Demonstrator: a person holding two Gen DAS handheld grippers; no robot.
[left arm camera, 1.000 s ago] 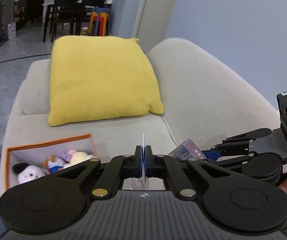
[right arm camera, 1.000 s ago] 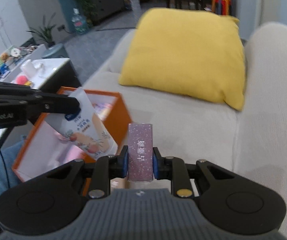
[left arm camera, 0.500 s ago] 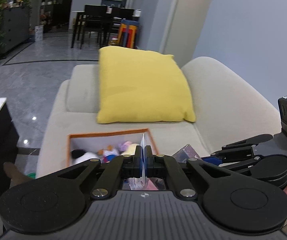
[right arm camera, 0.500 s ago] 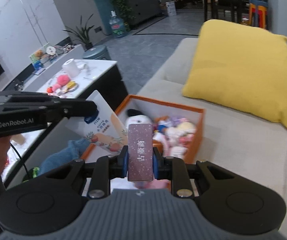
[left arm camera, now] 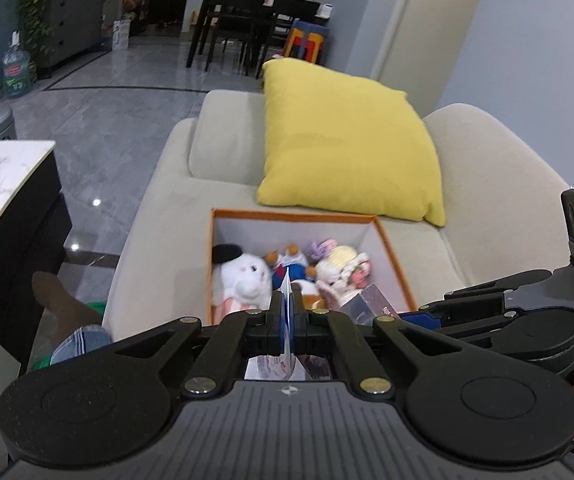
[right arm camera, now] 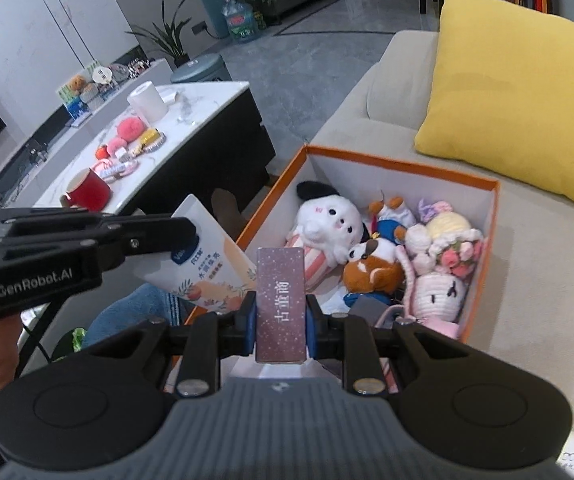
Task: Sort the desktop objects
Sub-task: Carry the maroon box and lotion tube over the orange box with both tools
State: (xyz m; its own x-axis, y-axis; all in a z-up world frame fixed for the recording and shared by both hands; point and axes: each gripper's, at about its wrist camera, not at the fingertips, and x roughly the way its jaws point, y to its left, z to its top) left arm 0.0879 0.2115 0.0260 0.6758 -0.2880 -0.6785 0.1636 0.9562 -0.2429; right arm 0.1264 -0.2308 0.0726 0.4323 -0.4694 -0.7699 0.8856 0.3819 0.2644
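A: Clamping hard, both sets of jaws carry cargo. The right gripper [right arm camera: 281, 318] has its jaws closed on the sides of a maroon carton [right arm camera: 280, 304], held upright. The left gripper [left arm camera: 288, 322] has its jaws pressed together on the thin edge of a printed pouch [right arm camera: 207, 264], which the right camera shows hanging at nine o'clock of the carton.

B: And outward from there?

A: Just past both sets of jaws sits the orange box [right arm camera: 407, 166] on the beige sofa [right arm camera: 535, 280], holding plush toys: a white plush [right arm camera: 327, 220] at its eleven o'clock corner, a crocheted doll [right arm camera: 447, 236] toward two o'clock. A yellow cushion [left arm camera: 347, 144] leans at twelve o'clock beyond the box.

B: What has changed?

A: A second ago the left camera was filled by the cushion, with the box low at seven o'clock. Now the box lies centred under both grippers. Both hands have swung across and dipped toward it; the grips have not altered.

B: Meaning?

A: I judge the carry is nearly done and the release comes next. The bench [right arm camera: 191, 120] at ten o'clock still holds a red mug [right arm camera: 87, 192] and other small things, so sorting is far from finished.
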